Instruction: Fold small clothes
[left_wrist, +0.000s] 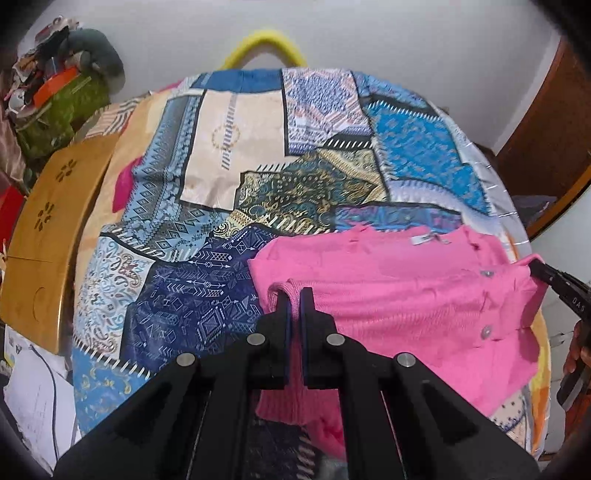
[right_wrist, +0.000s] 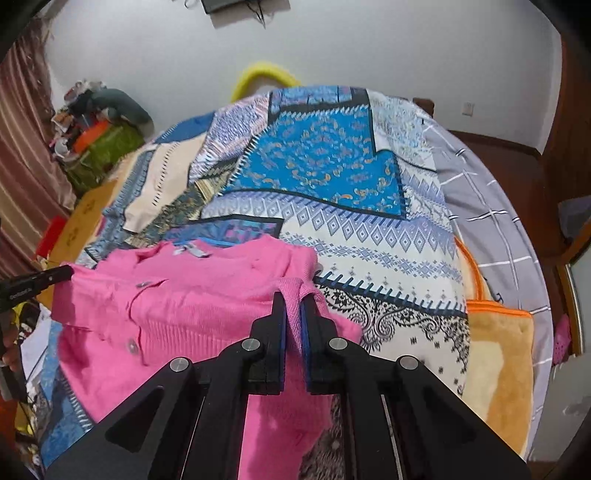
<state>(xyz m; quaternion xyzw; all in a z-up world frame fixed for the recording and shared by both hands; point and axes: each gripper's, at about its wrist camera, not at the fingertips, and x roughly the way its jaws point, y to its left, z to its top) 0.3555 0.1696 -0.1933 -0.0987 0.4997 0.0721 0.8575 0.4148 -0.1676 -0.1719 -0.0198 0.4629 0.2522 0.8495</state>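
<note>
Both grippers pinch ribbed edges of the pink cardigan (left_wrist: 388, 295): left gripper (left_wrist: 294, 295) and right gripper (right_wrist: 293, 299) each have fingers clamped on knit, apparently carrying a fold across the patchwork bed (right_wrist: 369, 240).

A patchwork-print bedspread in blues, cream and teal (left_wrist: 258, 166) covers the bed. Beside it lies a grey sheet with white grid lines (right_wrist: 491, 206) and a fuzzy orange-edged tan blanket (right_wrist: 495, 354). A curved yellow foam tube (left_wrist: 266, 40) rises behind; a tan wooden board with cut-out petal shapes (left_wrist: 48, 236) stands alongside.
</note>
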